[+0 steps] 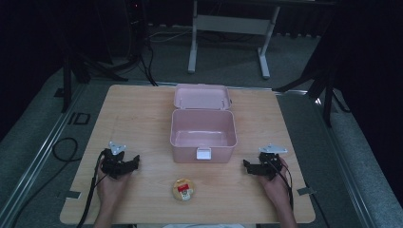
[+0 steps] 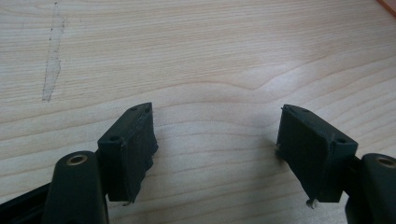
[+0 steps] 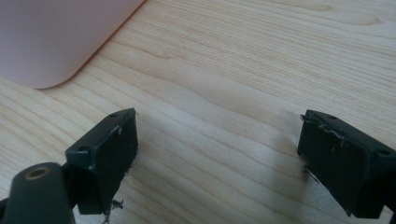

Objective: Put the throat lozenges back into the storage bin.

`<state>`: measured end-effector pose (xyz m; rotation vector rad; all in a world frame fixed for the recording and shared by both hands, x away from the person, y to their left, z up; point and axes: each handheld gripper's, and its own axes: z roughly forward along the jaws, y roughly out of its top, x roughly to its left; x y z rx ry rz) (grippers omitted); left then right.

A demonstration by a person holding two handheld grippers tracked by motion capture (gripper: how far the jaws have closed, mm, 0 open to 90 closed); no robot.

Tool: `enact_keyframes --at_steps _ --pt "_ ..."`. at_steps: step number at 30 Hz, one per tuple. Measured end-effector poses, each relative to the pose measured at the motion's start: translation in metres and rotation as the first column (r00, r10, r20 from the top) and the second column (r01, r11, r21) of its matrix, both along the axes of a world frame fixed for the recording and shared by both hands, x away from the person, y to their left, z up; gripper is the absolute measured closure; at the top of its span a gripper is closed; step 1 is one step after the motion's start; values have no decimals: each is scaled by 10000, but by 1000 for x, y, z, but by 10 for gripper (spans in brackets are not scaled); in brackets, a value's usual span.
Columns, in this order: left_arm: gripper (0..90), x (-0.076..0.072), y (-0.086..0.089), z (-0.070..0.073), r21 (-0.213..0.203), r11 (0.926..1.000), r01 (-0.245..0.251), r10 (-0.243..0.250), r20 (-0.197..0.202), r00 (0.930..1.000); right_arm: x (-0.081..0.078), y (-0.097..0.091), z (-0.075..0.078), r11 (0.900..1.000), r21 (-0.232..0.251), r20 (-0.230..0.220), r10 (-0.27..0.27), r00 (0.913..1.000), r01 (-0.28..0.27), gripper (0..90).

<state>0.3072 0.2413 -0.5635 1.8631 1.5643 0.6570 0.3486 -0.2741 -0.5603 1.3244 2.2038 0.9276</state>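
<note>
While both hands are resting low on the wooden surface [image 1: 142, 114], I am watching the scene from above and taking the pink box [image 1: 203, 137] as my landmark. Well to the left of the pink box, the left gripper [image 1: 127, 165] is sitting in the person's left hand [image 1: 111, 187], its cable trailing back toward the near edge. In the left gripper view its jaws are standing wide apart and released, with bare wood grain lying between them and nothing held; a faint strip of clear tape [image 2: 52, 60] is showing on the surface beyond them.

The pink box is sitting at the middle of the surface with its lid [image 1: 201, 96] swung open and lying back on the far side, its interior looking empty and a white latch [image 1: 203, 153] showing on the near wall. Just in front of the pink box, toward the person, a small round snack packet [image 1: 183, 189] with a red label is lying flat on the surface, apart from both grippers.

Well to the right of the pink box, the right gripper [image 1: 251, 167] is being held in the right hand [image 1: 275, 186]. In the right gripper view its jaws are likewise released and spread wide over bare wood, with a rounded corner of the pink box [image 3: 56, 37] appearing at the upper left.
</note>
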Motion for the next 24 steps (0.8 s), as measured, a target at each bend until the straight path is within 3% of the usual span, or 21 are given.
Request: enact_keyframes --at_steps 7,12,15,24 --pt "251 0 -1 0 37 10000 24 -24 -34 10000 0 0 0 10000 -1 2 -1 10000 1 119" --pt "325 -2 1 1 -14 9999 152 -152 -5 9999 0 0 0 10000 -2 2 1 10000 -1 119" --pt "365 -2 5 3 -433 9988 210 -210 6 9998 0 0 0 10000 -1 0 -1 10000 1 119" --pt "415 -12 7 18 -677 9941 852 -813 594 9949 0 0 0 10000 0 1 0 10000 0 119"
